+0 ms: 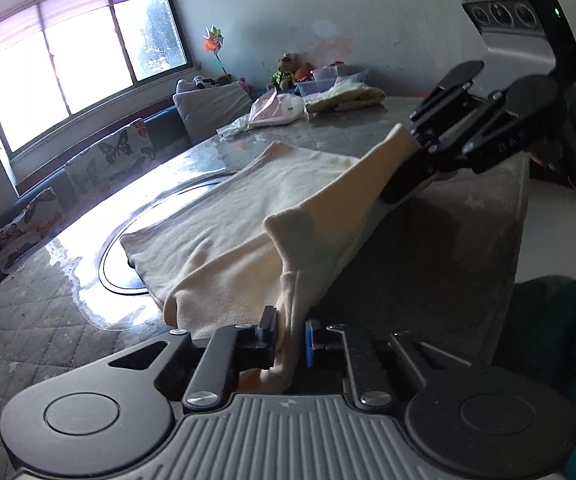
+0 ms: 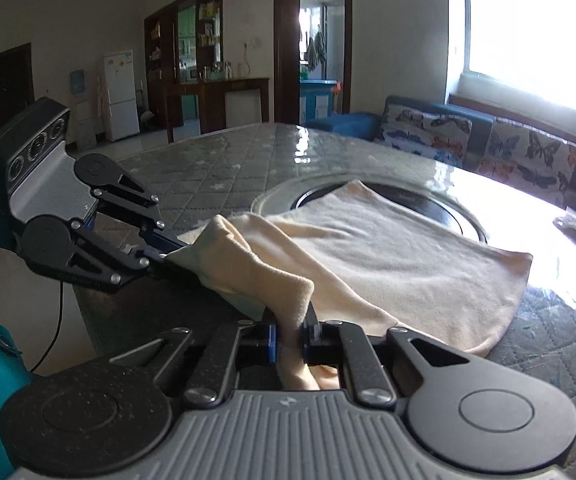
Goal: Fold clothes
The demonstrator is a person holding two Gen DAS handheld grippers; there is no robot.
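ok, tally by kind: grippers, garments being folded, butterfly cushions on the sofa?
hand-held grippers: 2 (left, right)
cream garment: 1
butterfly cushions: 3 ()
Total: 6

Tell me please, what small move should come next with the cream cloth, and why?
Probably carry both tongs forward together over the table. The left tongs and right tongs each pinch a near corner of the cream cloth, lifted, while its far part lies flat.

Cream cloth [image 1: 224,216] covers the round table inset [image 1: 116,264] from 3 o'clock; far-shelf items unreadable.
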